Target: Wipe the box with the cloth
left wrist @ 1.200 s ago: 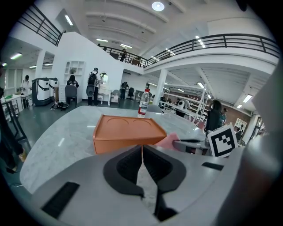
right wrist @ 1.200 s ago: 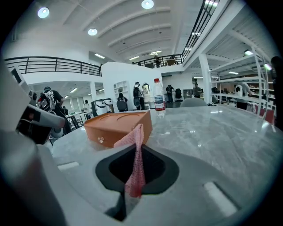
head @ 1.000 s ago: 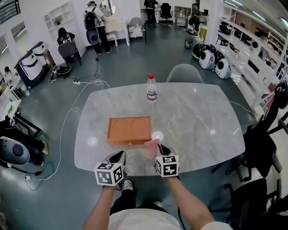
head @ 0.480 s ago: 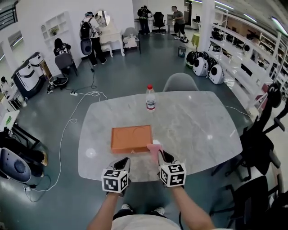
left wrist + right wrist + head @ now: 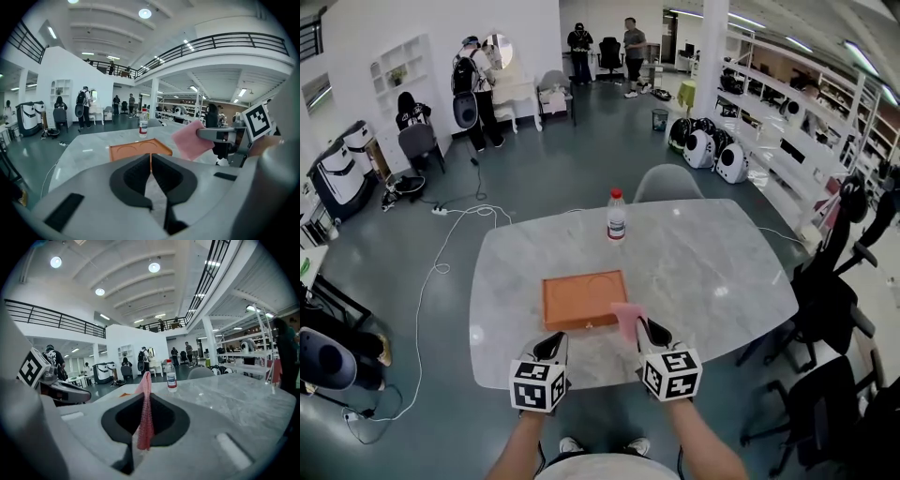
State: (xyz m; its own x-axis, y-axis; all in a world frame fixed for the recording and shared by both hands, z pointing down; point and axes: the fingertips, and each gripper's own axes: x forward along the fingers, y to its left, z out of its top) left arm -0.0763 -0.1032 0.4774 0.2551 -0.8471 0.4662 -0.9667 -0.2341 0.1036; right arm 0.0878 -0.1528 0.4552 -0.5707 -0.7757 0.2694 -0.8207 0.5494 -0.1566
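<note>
An orange flat box (image 5: pixel 585 299) lies on the marble table (image 5: pixel 703 262), a little ahead of both grippers; it also shows past the left jaws as the orange box (image 5: pixel 138 150). My right gripper (image 5: pixel 650 331) is shut on a pink cloth (image 5: pixel 627 320), which hangs just off the box's near right corner. In the right gripper view the cloth (image 5: pixel 144 408) stands pinched between the jaws. My left gripper (image 5: pixel 553 348) hovers at the table's near edge, jaws shut with nothing between them.
A clear water bottle with a red cap (image 5: pixel 617 216) stands at the table's far side. A grey chair (image 5: pixel 667 185) is behind it, black office chairs (image 5: pixel 830 300) crowd the right. A white cable (image 5: pixel 441 272) trails on the floor at left. People stand far back.
Both grippers and the cloth have kept their place near the box's front edge; the head view has drifted, so the table now sits lower and further right in the picture.
</note>
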